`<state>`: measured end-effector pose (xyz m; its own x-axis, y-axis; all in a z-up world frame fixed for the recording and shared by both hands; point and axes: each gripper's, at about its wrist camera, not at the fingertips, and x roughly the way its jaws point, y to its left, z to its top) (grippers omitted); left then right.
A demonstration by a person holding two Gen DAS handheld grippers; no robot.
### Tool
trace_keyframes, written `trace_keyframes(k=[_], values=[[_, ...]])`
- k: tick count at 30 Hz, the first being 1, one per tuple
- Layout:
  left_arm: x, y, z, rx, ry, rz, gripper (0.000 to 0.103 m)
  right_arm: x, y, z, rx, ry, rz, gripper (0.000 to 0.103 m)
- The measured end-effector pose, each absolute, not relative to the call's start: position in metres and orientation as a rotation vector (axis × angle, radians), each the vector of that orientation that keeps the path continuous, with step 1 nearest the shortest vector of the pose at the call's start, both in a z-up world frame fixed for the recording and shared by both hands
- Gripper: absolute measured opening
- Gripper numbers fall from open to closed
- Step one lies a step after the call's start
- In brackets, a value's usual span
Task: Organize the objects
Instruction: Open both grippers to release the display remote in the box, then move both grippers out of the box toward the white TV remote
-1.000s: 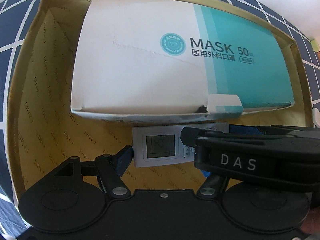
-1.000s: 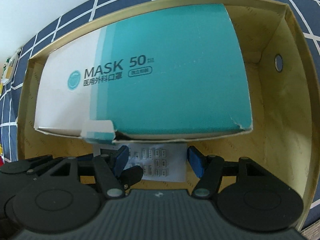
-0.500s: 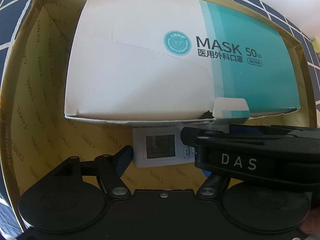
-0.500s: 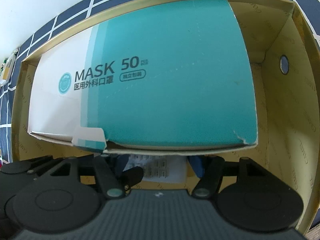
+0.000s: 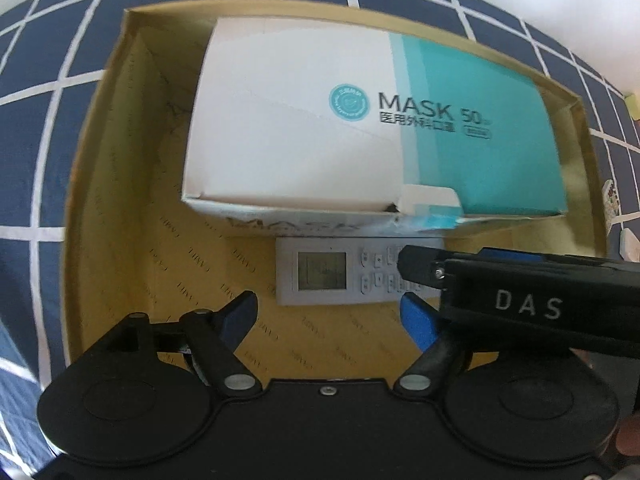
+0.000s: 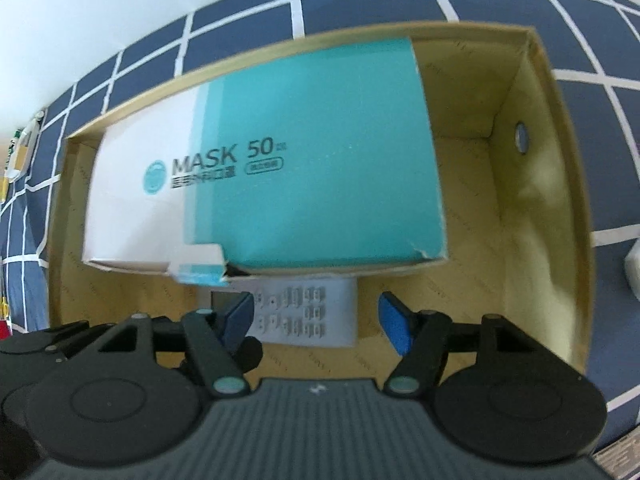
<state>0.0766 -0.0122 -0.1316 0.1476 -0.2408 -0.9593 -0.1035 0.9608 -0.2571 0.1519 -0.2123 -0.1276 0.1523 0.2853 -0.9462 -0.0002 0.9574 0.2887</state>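
A white and teal mask box (image 5: 360, 136) lies inside a gold cardboard box (image 5: 120, 200), along its far side. It also shows in the right wrist view (image 6: 312, 168), inside the gold box (image 6: 540, 208). A white remote control (image 5: 332, 272) lies flat on the box floor in front of the mask box, also in the right wrist view (image 6: 312, 316). My left gripper (image 5: 328, 316) is open and empty above the remote. My right gripper (image 6: 316, 316) is open and empty above the remote; its black body crosses the left wrist view at the right.
The gold box sits on a navy cloth with a white grid (image 5: 60, 60). A round hole (image 6: 521, 138) is in the box's right wall. Small white items (image 5: 628, 240) lie on the cloth to the right of the box. Small objects lie at the far left (image 6: 16, 148).
Both grippers have pulled back and up from the box, so more of the remote and the cloth shows. Both stay open and empty.
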Motion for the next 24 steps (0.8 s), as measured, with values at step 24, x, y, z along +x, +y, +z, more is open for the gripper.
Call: trace_keyframes(k=[24], values=[[0.047,-0.069,-0.054,-0.243,1.272,-0.029,0.103,0.080,-0.261,-0.039,0.278,1.195,0.177,0.103]])
